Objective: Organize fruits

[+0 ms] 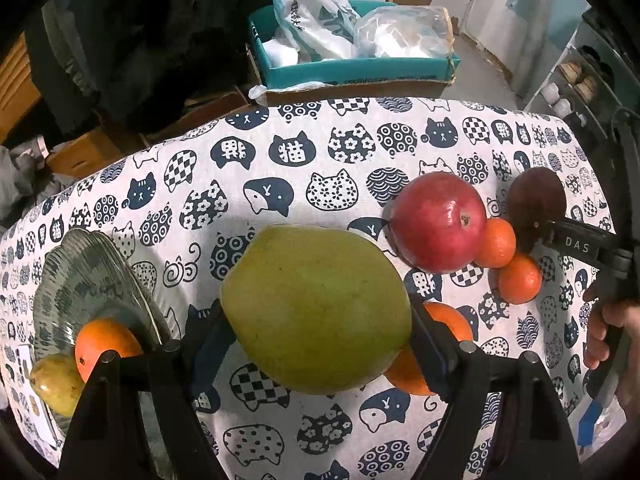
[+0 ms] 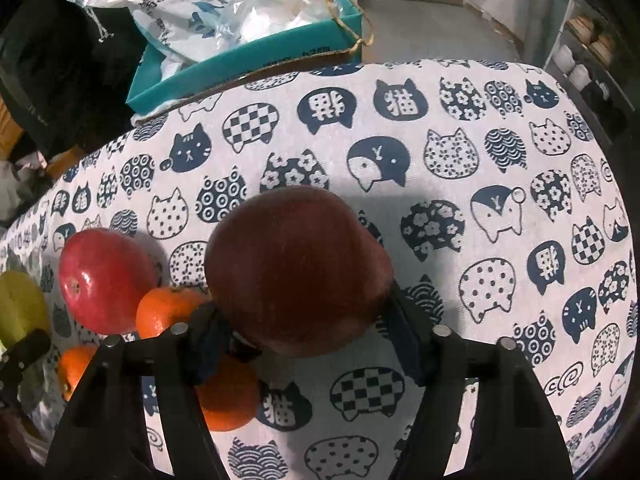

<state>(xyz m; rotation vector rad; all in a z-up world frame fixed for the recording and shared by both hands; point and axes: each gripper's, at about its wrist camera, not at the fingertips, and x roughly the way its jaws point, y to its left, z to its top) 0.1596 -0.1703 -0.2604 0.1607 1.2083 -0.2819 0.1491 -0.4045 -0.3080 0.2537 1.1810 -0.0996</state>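
Oranges (image 2: pixel 170 310) crowd the dark apple (image 2: pixel 298 270); bright red apple (image 2: pixel 106 280) beside — touching.

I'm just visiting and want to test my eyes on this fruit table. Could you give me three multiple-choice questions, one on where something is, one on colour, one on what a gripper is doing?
1. Where is the glass plate?
A. at the left of the table, seen from the left wrist
B. on the teal box
C. under the red apple

2. What colour is the big fruit between the left gripper's fingers?
A. purple
B. yellow-green
C. white

3. What is the right gripper doing?
A. hanging empty
B. holding an orange
C. closed around a dark red fruit

Answers: 1 A, the plate sits left, with an orange at its edge. 2 B, its skin is yellow-green. 3 C, both fingers press its sides.
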